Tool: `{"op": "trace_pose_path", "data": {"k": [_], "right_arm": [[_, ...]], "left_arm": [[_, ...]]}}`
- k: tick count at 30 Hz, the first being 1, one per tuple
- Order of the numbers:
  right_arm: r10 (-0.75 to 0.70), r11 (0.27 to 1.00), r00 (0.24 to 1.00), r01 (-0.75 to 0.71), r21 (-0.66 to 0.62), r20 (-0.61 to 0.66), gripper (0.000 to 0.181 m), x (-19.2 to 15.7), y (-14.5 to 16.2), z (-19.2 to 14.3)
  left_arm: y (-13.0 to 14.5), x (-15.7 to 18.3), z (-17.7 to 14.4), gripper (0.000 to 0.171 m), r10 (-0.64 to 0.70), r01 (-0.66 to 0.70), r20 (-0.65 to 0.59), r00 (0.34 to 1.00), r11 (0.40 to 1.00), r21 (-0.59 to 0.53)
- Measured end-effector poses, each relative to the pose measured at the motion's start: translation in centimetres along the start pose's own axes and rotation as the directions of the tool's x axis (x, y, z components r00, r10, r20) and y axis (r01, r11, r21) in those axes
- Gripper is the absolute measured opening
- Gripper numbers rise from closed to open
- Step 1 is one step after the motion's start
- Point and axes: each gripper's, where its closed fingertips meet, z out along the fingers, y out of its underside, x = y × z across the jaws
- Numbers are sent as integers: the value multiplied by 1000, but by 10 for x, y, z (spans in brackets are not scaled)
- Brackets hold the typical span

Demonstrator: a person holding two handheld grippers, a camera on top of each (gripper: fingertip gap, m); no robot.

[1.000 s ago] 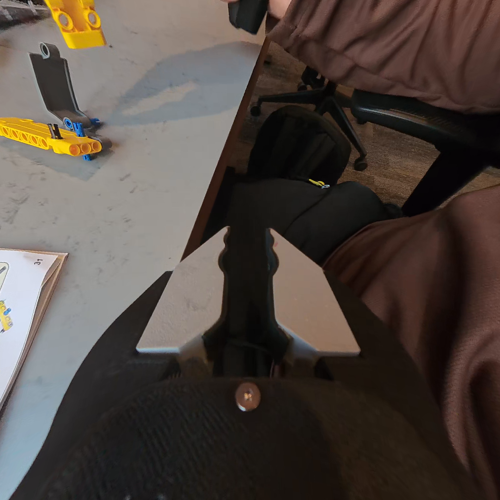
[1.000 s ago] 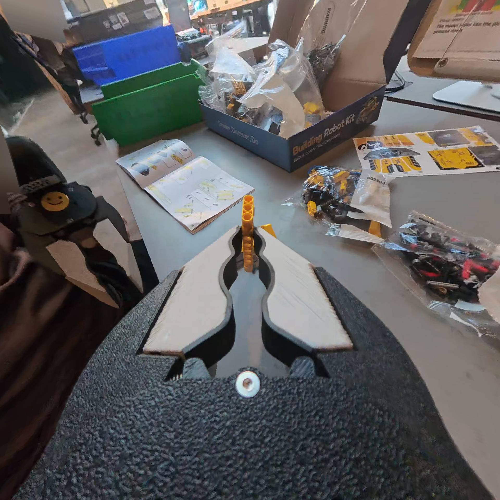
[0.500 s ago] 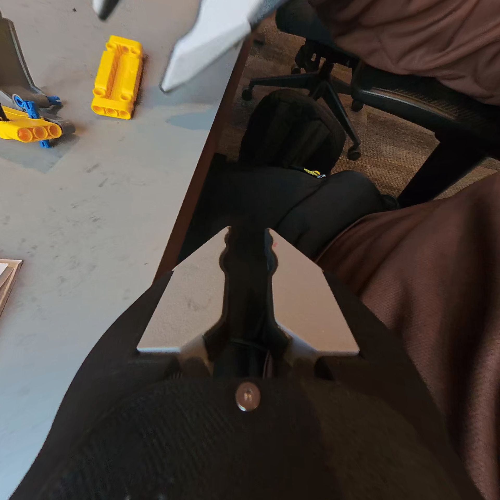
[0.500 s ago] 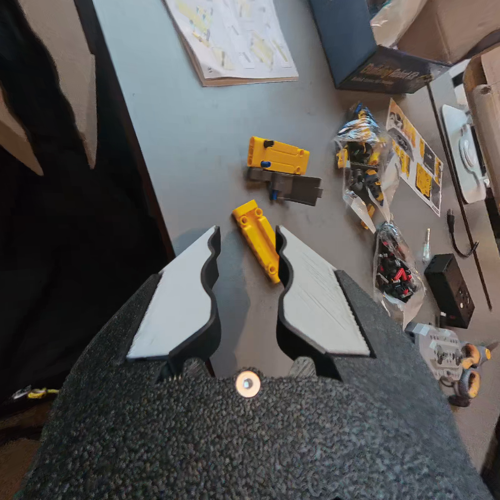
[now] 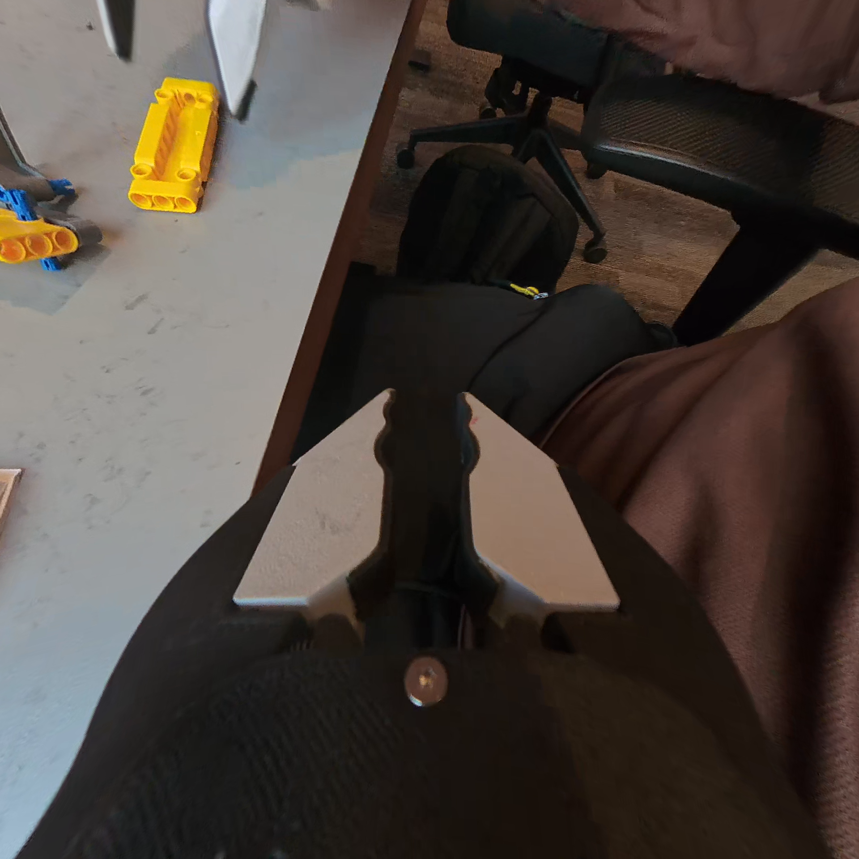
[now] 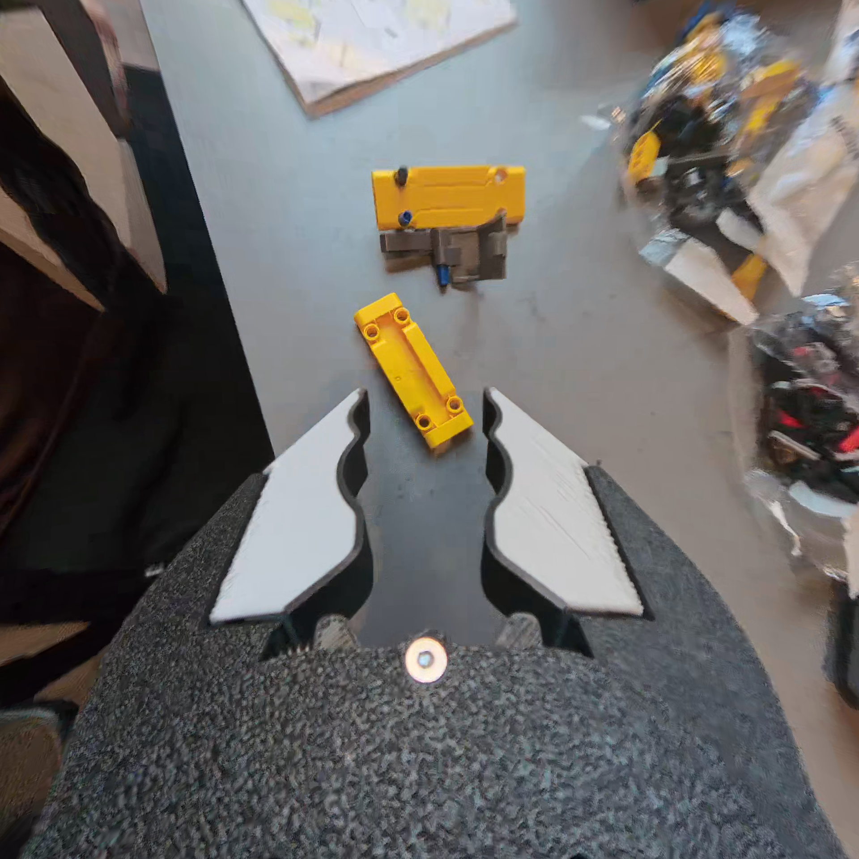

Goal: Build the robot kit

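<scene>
Right gripper (image 6: 425, 395) jaws wide, empty; one yellow block (image 6: 411, 369) between the tips. Left gripper (image 5: 426, 395) jaws narrow, empty, off the grey bench (image 5: 139, 372). One yellow-grey assembly (image 6: 448, 223) beyond.

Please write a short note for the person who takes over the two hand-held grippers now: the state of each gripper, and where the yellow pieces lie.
Right gripper: open, empty, above the grey table; the loose yellow block lies flat just ahead, its near end between the fingertips.
Left gripper: jaws slightly apart, empty, off the table edge above a dark bag.
Yellow and grey assembly: on the table beyond the block, apart from it.
Open booklet farther back; bags of parts to the right.
Nothing is held.
</scene>
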Motion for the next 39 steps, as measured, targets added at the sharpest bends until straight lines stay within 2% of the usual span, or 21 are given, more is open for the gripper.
{"op": "trace_pose_path", "data": {"k": [2, 4, 9, 11, 13, 16, 20, 22, 23, 25, 26, 27, 28, 29, 30, 33, 36, 38, 39], "right_arm": [[2, 997, 998, 3, -83, 61, 50, -2, 10, 10], [39, 996, 992, -29, -82, 119, 27, -8, 6, 12], [136, 990, 978, -131, -41, 156, 27, -26, -4, 12], [194, 980, 958, -199, -1, 211, 26, -36, -13, 9], [242, 965, 931, -261, 34, 271, 26, -47, -23, 5], [273, 953, 913, -300, 46, 304, 26, -56, -30, 3], [303, 935, 891, -346, 73, 339, 26, -60, -37, -4], [315, 923, 875, -373, 95, 369, 27, -61, -41, -7], [323, 917, 869, -385, 101, 376, 26, -61, -42, -7], [341, 910, 870, -401, 108, 355, 26, -56, -42, -6], [338, 908, 881, -398, 131, 331, 26, -52, -44, -7], [316, 910, 902, -376, 176, 294, 9, -48, -48, -10], [280, 913, 927, -338, 228, 251, 16, -45, -53, -16], [235, 922, 948, -287, 260, 214, 26, -45, -56, -22], [179, 940, 967, -222, 260, 179, 32, -49, -56, -25], [-28, 986, 999, 31, 162, -23, 47, -53, -47, -18], [-246, 965, 936, 261, 28, -252, 42, -45, -50, -9], [-348, 936, 900, 350, -41, -264, 36, -52, -52, -1], [-385, 923, 891, 377, -79, -240, 26, -56, -50, 3]], "left_arm": [[-2, -2, -2, 24, 24, -25, 22, 999, 1000, 8], [-7, -6, -6, 26, 40, -41, 51, 998, 999, 24], [-40, -44, -28, 28, 142, -162, 226, 964, 984, 70], [-51, -62, -34, 30, 261, -282, 322, 910, 959, 20], [-62, -80, -35, 30, 395, -412, 424, 815, 909, -55], [-74, -77, -23, 31, 517, -526, 411, 750, 844, -102], [-68, -68, -6, 31, 602, -589, 362, 711, 792, -161], [-66, -67, 0, 25, 606, -588, 359, 710, 790, -173], [-66, -68, 1, 14, 602, -583, 366, 710, 794, -174], [-66, -75, 2, 10, 554, -537, 399, 730, 827, -166], [-66, -76, 2, 5, 479, -468, 393, 785, 874, -131], [-66, -73, 4, 5, 363, -363, 352, 862, 929, -71], [-66, -66, 7, 5, 219, -226, 256, 942, 974, -2], [-69, -59, 7, 5, 64, -72, 139, 988, 996, 51], [-72, -56, 6, 5, -68, 65, 33, 997, 994, 85], [-75, -61, -1, 5, -293, 307, -146, 945, 948, 83], [-69, -52, -2, 5, -388, 405, -276, 879, 914, 6], [-64, -49, 1, 5, -436, 448, -303, 847, 894, -35], [-62, -51, 2, 6, -456, 465, -306, 836, 884, -46]]}}
